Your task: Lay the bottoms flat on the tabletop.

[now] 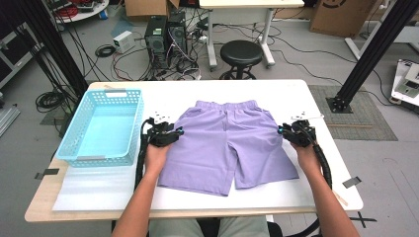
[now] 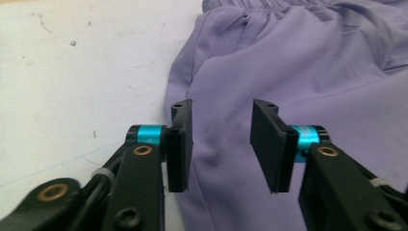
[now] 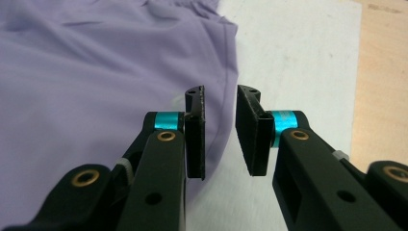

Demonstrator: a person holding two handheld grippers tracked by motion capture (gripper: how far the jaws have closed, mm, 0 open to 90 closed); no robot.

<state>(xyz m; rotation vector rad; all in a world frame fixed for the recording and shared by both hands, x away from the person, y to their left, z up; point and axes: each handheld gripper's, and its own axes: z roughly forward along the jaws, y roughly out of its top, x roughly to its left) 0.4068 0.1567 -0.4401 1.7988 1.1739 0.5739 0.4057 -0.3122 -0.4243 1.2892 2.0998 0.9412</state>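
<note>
Lilac shorts (image 1: 227, 143) lie flat on the white table (image 1: 291, 190), waistband at the far side. My left gripper (image 1: 179, 132) hovers at the shorts' left side seam, and my right gripper (image 1: 281, 131) at the right side seam. In the left gripper view the jaws stand apart over the lilac shorts (image 2: 312, 62), with my left gripper (image 2: 221, 110) open and nothing pinched. In the right gripper view my right gripper (image 3: 220, 94) shows a narrower gap above the hem of the shorts (image 3: 96, 72), pads clear of the cloth.
A light blue plastic basket (image 1: 84, 159) stands at the table's left, close to my left gripper. Beyond the far edge are a black stool (image 1: 241, 52), computer towers (image 1: 163, 39) and floor cables. Black frame posts rise at both back corners.
</note>
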